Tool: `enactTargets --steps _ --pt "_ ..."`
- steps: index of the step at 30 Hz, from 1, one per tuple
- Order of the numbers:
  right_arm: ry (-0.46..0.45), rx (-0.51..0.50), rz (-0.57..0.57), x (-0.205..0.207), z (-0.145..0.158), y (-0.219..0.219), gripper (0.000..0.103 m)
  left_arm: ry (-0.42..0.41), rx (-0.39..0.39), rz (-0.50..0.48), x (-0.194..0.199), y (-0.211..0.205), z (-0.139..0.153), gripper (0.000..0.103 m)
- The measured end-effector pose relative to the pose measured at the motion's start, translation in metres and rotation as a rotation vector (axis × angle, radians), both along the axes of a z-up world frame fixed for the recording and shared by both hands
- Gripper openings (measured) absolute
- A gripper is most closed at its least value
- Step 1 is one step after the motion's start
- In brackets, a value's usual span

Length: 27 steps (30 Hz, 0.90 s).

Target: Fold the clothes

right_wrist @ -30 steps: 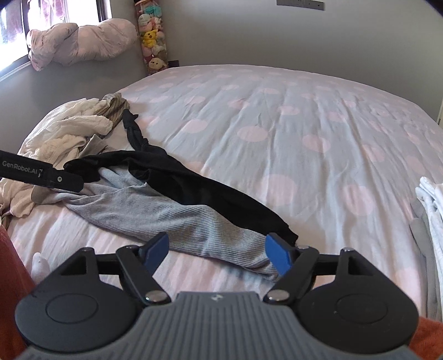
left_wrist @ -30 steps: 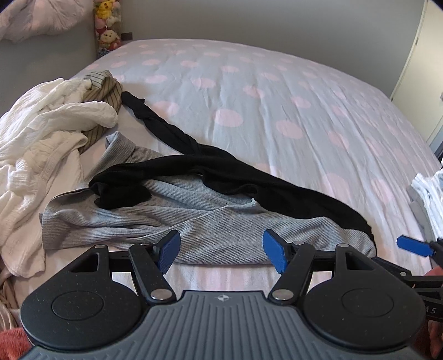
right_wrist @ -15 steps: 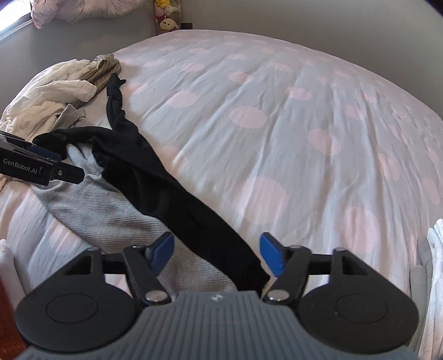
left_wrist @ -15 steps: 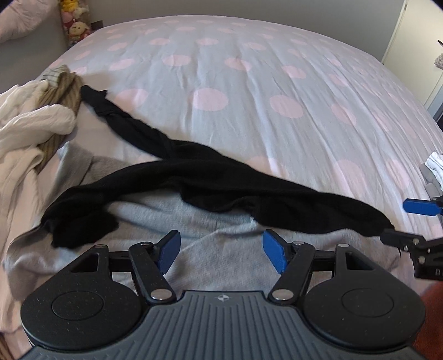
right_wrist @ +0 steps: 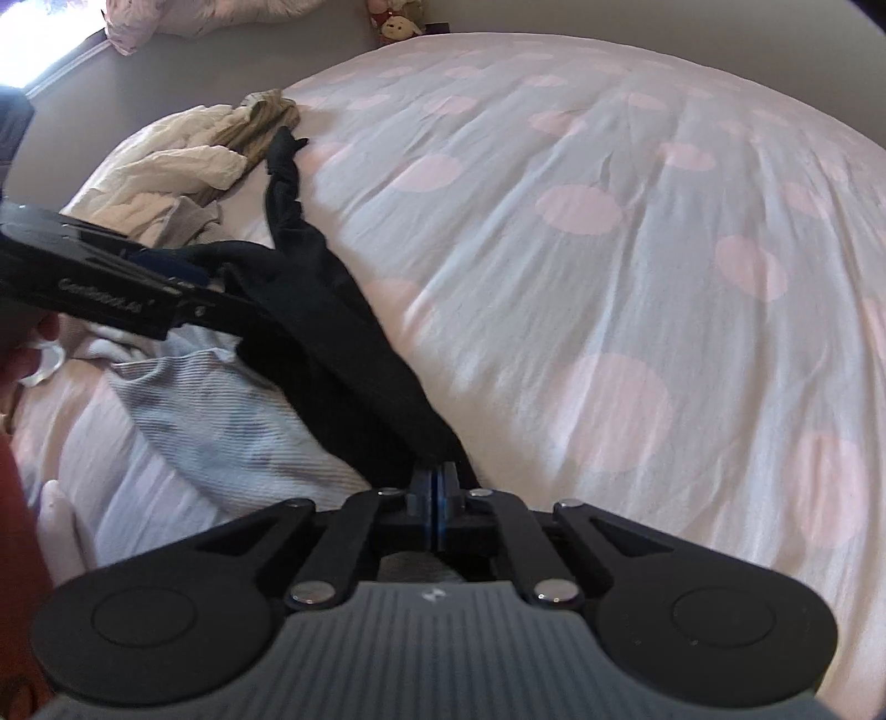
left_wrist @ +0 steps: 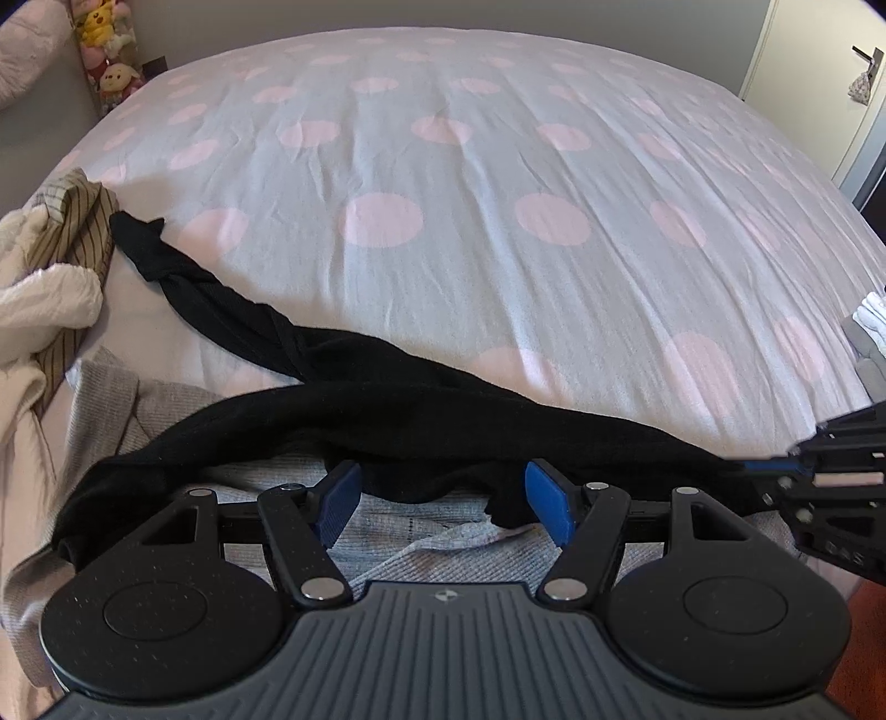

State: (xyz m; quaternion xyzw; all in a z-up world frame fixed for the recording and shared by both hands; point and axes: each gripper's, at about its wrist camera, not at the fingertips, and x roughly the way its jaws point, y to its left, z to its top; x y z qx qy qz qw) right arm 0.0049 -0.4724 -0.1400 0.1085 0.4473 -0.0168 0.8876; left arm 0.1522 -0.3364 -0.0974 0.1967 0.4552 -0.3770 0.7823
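A black garment [left_wrist: 343, 410] lies stretched in a long band across the near edge of a bed whose white cover [left_wrist: 498, 166] carries pale pink dots. Under it, toward 6 o'clock in the left wrist view, sits a grey ribbed garment [left_wrist: 443, 545].

The left gripper [left_wrist: 443, 495] has its blue pads [left_wrist: 545, 498] spread wide apart, with a fold of the black cloth lying between them and the grey knit below; nothing is pinched. In the right wrist view this gripper shows at 9 o'clock, its tip close against the black cloth.

The right gripper [right_wrist: 436, 484] has its blue pads pressed together on one end of the black garment [right_wrist: 354, 354], which runs away from the jaws toward 11 o'clock and ends in a twisted tail. In the left wrist view the same gripper enters at 3 o'clock, at the far right end of the black band.

A heap of white clothes [right_wrist: 166, 171] with a brown striped piece [left_wrist: 77, 221] lies at 10 o'clock in both views, just beside the black tail. Stuffed toys [left_wrist: 108, 39] stand at the bed's far corner at 11 o'clock. Folded white and grey items [left_wrist: 869, 332] sit at the right edge, well apart from the black garment.
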Motion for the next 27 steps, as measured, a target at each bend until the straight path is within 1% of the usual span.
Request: enactTargets --steps 2,4,9,12,14,15,17,20,22,25,26,27 --pt "0.002 0.026 0.044 -0.011 0.009 0.011 0.003 -0.008 0.004 -0.021 -0.006 0.0 0.005 0.065" --pt "0.024 0.042 0.096 -0.021 0.013 0.024 0.002 -0.015 0.008 -0.043 -0.011 0.001 0.011 0.065" --pt "0.134 0.106 0.22 -0.04 0.008 0.056 0.002 -0.034 0.02 -0.097 -0.025 0.002 0.024 0.065" --pt "0.185 0.083 0.262 -0.049 0.0 0.073 0.002 -0.039 0.035 -0.12 -0.033 0.002 0.024 0.065" --pt "0.199 0.076 0.26 -0.056 -0.003 0.077 0.003 -0.033 0.047 -0.144 -0.036 0.001 0.022 0.065" --pt "0.194 0.073 0.254 -0.059 -0.002 0.077 0.008 -0.03 0.053 -0.158 -0.037 0.0 0.02 0.065" --pt "0.178 0.074 0.236 -0.065 0.003 0.075 0.015 -0.026 0.069 -0.192 -0.038 -0.003 0.017 0.065" --pt "0.151 0.063 0.181 -0.072 0.013 0.064 0.032 -0.038 0.099 -0.247 -0.037 -0.011 0.013 0.065" --pt "0.147 0.047 0.122 -0.075 0.016 0.052 0.033 -0.055 0.119 -0.295 -0.036 -0.021 0.011 0.065" --pt "0.168 0.049 0.019 -0.074 0.013 0.033 0.04 -0.075 0.152 -0.377 -0.035 -0.039 0.006 0.065" --pt "0.181 0.053 -0.013 -0.071 0.011 0.027 0.045 -0.079 0.163 -0.405 -0.034 -0.045 0.004 0.065" --pt "0.198 0.058 -0.037 -0.068 0.008 0.023 0.052 -0.087 0.174 -0.435 -0.034 -0.051 0.002 0.065"
